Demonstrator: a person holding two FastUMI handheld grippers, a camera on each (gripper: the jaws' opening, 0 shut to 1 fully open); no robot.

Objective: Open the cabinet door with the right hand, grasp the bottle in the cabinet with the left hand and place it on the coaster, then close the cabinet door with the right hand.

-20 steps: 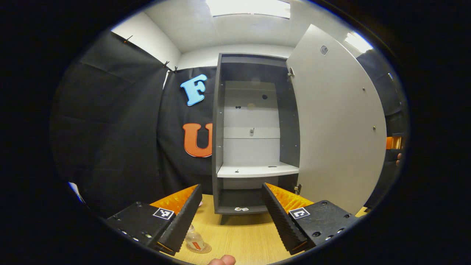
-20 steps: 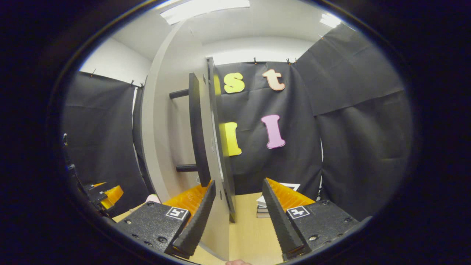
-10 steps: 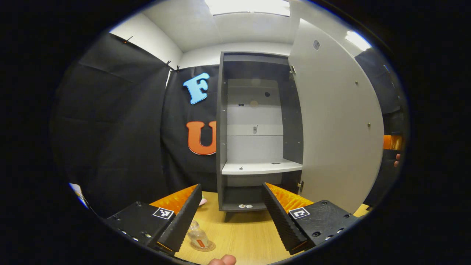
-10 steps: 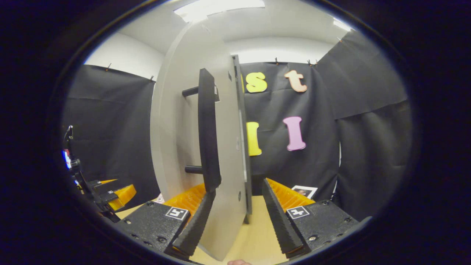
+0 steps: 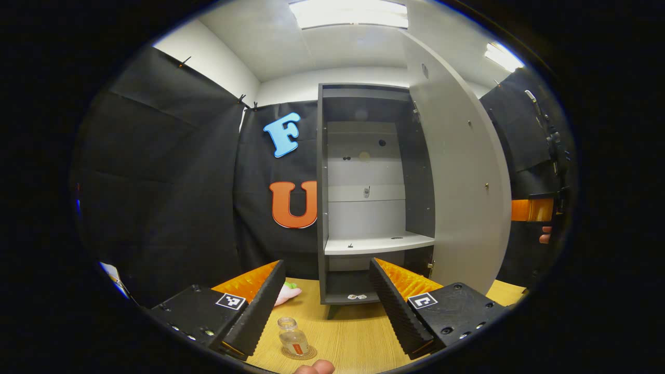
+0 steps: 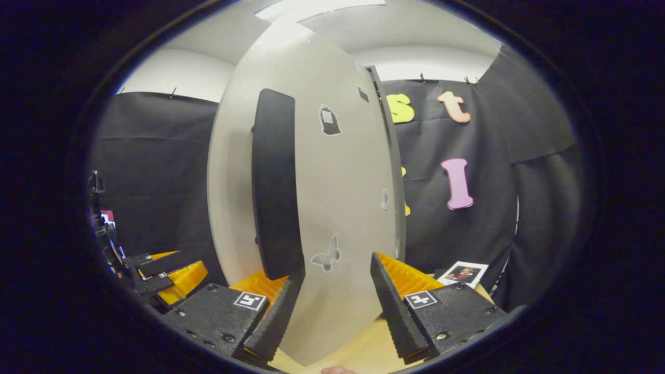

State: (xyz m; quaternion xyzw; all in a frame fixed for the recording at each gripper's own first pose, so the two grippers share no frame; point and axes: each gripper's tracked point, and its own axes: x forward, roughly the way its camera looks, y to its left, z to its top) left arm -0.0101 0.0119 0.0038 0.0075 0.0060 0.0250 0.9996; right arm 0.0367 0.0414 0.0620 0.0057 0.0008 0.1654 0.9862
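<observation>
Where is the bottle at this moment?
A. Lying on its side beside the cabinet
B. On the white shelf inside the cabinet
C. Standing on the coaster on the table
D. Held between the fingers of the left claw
C: in the left gripper view the bottle stands upright on the round coaster on the wooden table, in front of the open left claw.

The cabinet (image 5: 323, 208) is dark grey, its door (image 6: 343, 208) pale grey with a black handle (image 6: 274, 182). The worktop (image 5: 353, 332) is light wood.

both views facing cabinet door (image 5: 457, 171)
</observation>
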